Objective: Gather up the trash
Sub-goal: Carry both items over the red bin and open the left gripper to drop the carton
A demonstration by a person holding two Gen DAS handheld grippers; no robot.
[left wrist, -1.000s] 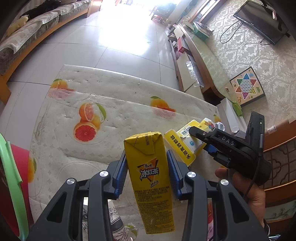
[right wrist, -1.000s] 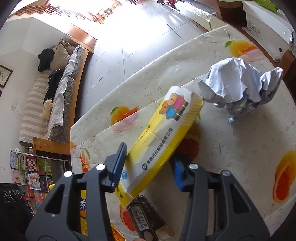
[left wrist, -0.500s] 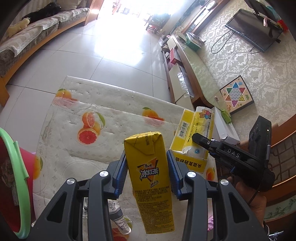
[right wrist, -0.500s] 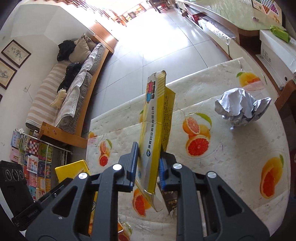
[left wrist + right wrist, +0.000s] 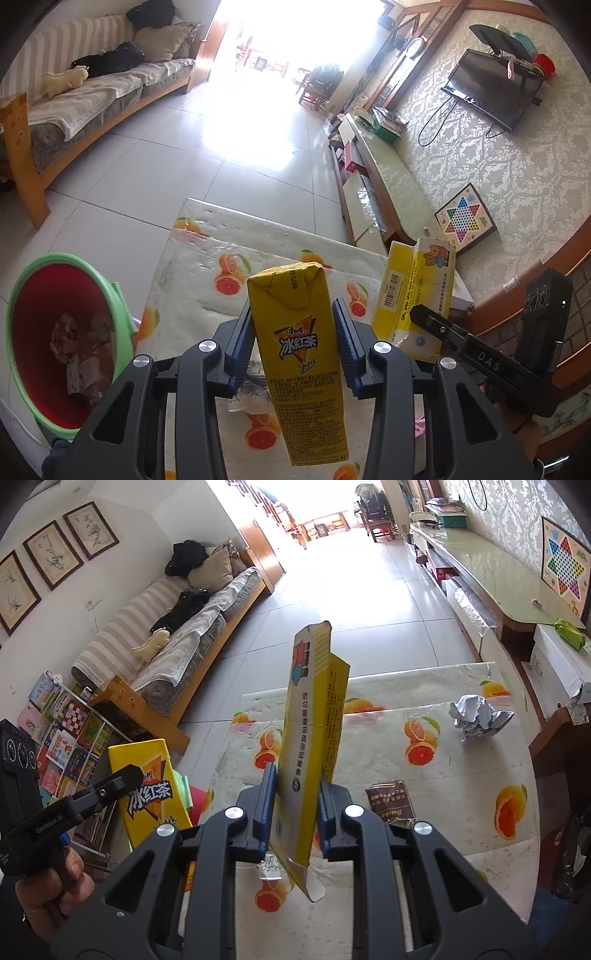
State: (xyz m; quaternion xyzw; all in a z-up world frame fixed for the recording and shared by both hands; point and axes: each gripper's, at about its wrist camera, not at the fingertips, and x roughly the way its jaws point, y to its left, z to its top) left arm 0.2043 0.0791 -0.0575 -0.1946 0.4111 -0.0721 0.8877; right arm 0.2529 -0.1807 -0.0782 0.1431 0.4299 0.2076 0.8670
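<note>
My left gripper [image 5: 293, 341] is shut on a yellow iced-tea carton [image 5: 295, 350], held upright above the table; the carton also shows in the right wrist view [image 5: 151, 797]. My right gripper [image 5: 295, 805] is shut on a flattened yellow box with a bear print [image 5: 314, 738], held upright to the right of the carton [image 5: 413, 295]. A red bin with a green rim [image 5: 59, 332] stands low at the left with trash inside. A crumpled paper ball [image 5: 478, 718] and a brown packet [image 5: 389, 803] lie on the fruit-print tablecloth [image 5: 461, 775].
A sofa [image 5: 92, 99] lines the left wall. A low TV cabinet [image 5: 384, 173] and a white box [image 5: 557, 664] stand at the right. A bookshelf [image 5: 62, 731] is behind the left gripper. The tiled floor [image 5: 221, 147] lies beyond the table.
Both grippers have lifted higher with their items and tilted up. The red bin has come fully into the left wrist view. The bear box now stands upright.
</note>
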